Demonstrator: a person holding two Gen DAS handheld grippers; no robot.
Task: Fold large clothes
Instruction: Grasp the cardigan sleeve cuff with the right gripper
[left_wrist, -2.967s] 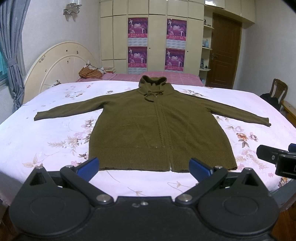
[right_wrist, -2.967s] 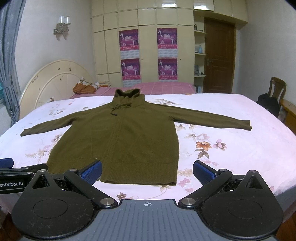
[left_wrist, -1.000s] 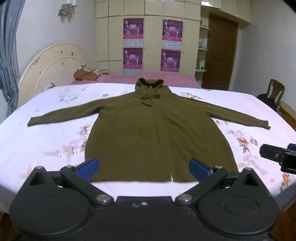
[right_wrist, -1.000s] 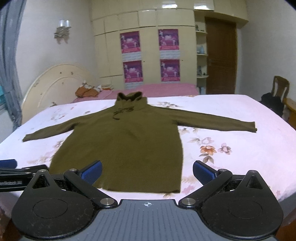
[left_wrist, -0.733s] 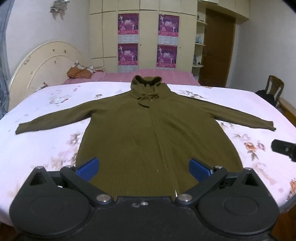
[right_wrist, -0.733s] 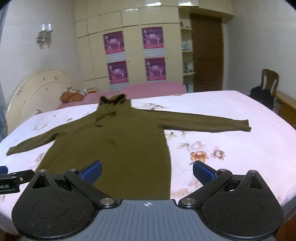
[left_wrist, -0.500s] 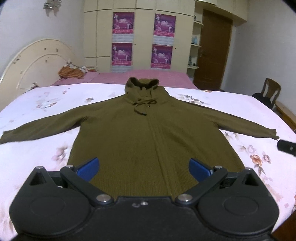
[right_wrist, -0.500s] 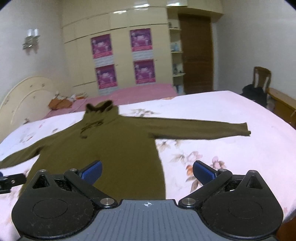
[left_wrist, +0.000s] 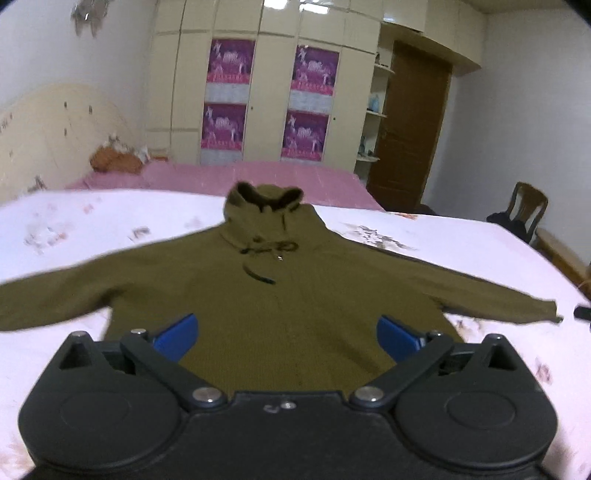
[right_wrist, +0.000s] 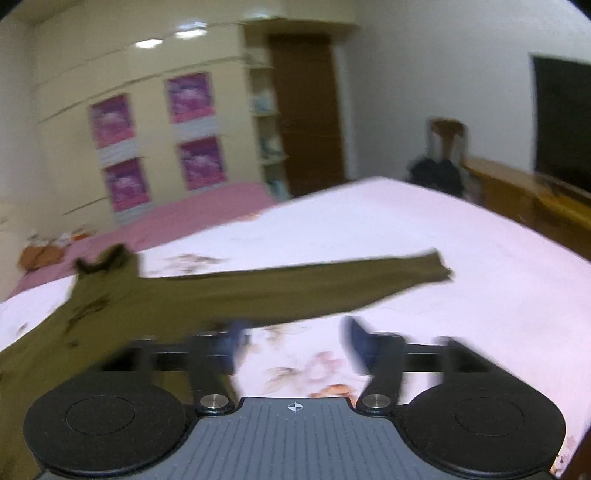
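Olive-green knitted hooded sweater (left_wrist: 266, 310) lies flat on the floral bed (right_wrist: 424, 236). It's soft and floppy, so grab the cuff (right_wrist: 432, 267). Left gripper (left_wrist: 288, 332) spread empty; right gripper (right_wrist: 295, 341) closing on nothing.

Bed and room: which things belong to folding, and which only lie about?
For the job:
- sweater
- bed
- left tongs, open
- right tongs, closing on nothing

Lying about:
- chair
- posters
- door
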